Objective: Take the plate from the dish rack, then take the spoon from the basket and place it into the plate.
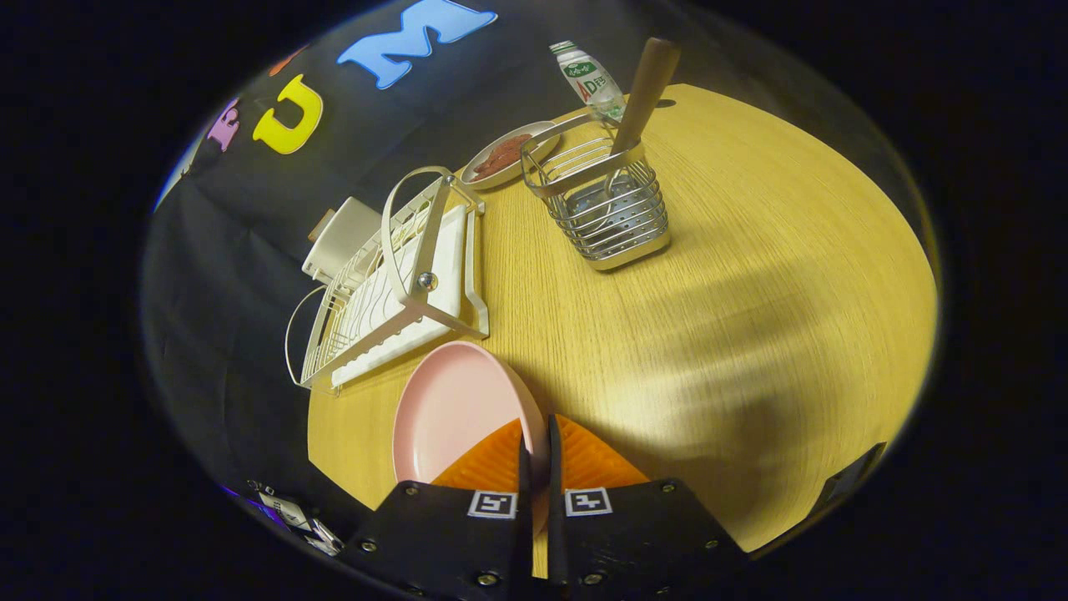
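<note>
My gripper (535,430) is shut on the rim of the pink plate (450,409), which hangs tilted above the wooden table just this side of the white dish rack (400,284). The rack stands with no dishes in it beyond the plate. Farther off stands the wire basket (605,209), with the spoon (642,92) upright in it; its wooden handle sticks out of the top and its bowl is down inside the wires.
A small dish of reddish food (507,154) lies behind the basket, and a plastic bottle (588,79) stands next to it. A white box (342,238) sits behind the rack. The round wooden table (751,292) stretches wide beside the basket.
</note>
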Tool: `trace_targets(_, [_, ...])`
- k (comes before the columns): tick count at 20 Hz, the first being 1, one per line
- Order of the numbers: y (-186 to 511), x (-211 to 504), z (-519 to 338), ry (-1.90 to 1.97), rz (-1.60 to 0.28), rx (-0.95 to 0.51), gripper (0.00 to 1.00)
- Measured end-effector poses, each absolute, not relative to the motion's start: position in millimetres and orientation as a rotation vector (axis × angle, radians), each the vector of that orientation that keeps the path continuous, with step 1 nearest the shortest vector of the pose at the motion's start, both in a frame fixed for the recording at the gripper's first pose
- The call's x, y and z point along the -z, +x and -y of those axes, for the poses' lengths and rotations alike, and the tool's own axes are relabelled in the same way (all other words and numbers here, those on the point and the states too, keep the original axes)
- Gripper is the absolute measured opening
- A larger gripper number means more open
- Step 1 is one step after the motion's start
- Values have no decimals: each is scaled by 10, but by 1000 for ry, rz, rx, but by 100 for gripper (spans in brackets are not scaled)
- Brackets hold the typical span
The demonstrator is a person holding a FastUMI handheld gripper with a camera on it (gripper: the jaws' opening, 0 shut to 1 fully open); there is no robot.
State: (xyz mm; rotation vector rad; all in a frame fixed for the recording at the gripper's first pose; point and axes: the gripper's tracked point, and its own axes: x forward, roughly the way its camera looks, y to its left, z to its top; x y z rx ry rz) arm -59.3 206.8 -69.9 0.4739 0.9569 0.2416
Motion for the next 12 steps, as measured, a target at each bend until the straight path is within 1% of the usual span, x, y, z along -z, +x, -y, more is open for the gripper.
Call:
trace_targets(1, [-548, 699, -2036, 453, -936, -235, 9])
trace_targets(3, [-506, 526, -1881, 418, -886, -219, 18])
trace_targets(5, [-428, 472, -1727, 346, -838, -187, 37])
trace_targets(7, [-391, 224, -1503, 244, -748, -157, 57])
trace_targets(9, [-323, -100, -1326, 181, -620, -133, 57])
trace_targets(12, [-201, -565, -1142, 216, -430, -113, 57])
